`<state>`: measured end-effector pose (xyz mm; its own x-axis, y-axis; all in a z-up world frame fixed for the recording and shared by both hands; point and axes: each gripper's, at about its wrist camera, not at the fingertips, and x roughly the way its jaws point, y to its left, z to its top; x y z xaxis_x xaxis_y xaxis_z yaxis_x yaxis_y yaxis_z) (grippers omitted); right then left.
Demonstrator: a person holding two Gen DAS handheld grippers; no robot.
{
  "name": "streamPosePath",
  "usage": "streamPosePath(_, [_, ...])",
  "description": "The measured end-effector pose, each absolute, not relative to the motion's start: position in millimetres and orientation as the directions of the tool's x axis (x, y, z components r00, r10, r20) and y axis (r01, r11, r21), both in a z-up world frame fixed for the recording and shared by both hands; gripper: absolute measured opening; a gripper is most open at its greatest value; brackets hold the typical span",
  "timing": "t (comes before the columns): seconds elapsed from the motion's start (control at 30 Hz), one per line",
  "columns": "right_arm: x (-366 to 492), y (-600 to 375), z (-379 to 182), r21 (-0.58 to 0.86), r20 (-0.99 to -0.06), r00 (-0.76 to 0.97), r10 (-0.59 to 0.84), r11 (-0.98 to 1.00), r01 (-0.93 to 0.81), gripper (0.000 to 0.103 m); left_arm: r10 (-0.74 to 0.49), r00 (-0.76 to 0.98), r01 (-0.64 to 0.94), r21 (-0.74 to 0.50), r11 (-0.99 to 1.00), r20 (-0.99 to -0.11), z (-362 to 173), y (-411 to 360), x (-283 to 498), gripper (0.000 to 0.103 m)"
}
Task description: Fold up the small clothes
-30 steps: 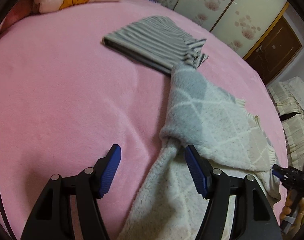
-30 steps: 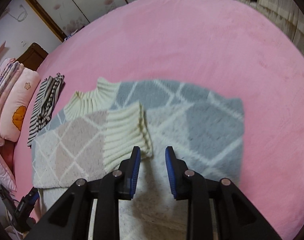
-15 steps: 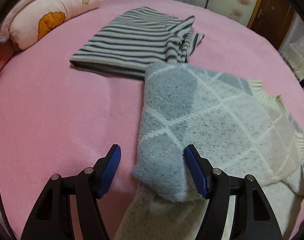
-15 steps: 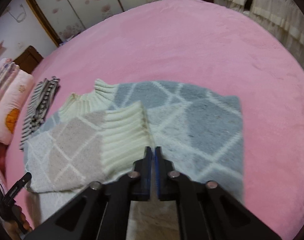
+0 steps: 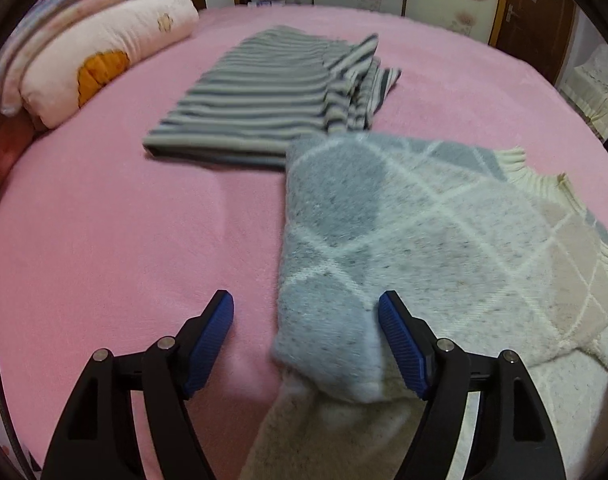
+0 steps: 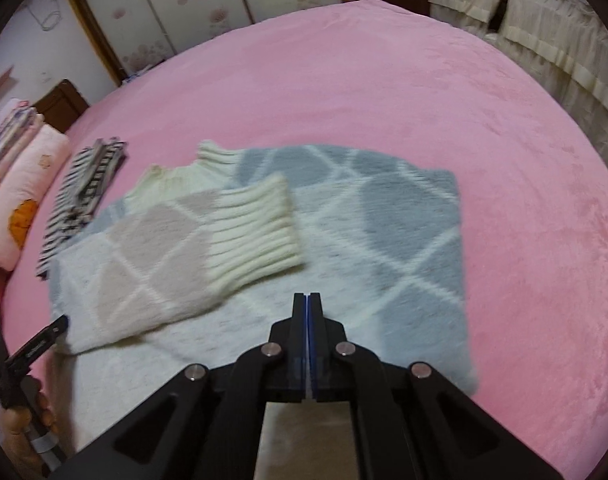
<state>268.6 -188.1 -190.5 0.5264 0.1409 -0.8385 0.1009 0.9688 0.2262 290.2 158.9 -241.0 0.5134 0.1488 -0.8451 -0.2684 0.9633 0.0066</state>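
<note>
Seen from the left wrist, the left gripper [image 5: 306, 332] has its jaws opening, the folded corner of one diamond-patterned sweater [image 5: 424, 240] lying between the pads without being pressed. Bare pink bedspread [image 5: 123, 240] spreads wide on the left; one folded striped garment [image 5: 271, 92] touches the sweater's far edge, and one pillow [image 5: 103, 52] sits beyond. From the right wrist, the right gripper [image 6: 308, 300] is pressed together with nothing in it, over the sweater [image 6: 404, 220], its one ribbed cuff [image 6: 255, 232] folded across. Open bedspread [image 6: 384, 80] surrounds far and right.
</note>
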Motion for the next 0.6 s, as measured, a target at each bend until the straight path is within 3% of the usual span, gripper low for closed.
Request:
streamPosePath(0.2, [279, -139, -181, 0.204, -0.817, 0.55, 0.175, 0.979, -0.008, 0.004, 0.121, 0.593, -0.17, 0.023, 0.985, -0.796, -219, 122, 281, 0.074])
streamPosePath(0.37, [290, -110, -187, 0.162, -0.806, 0.565, 0.175, 0.984, -0.074, 0.004, 0.081, 0.575, -0.121, 0.013, 0.993, -0.814, -229, 104, 288, 0.074])
streamPosePath(0.6, [305, -126, -217, 0.055, -0.852, 0.521, 0.058, 0.998, -0.021, 0.003, 0.117, 0.541, -0.086, 0.083, 0.993, -0.833, -250, 104, 301, 0.075])
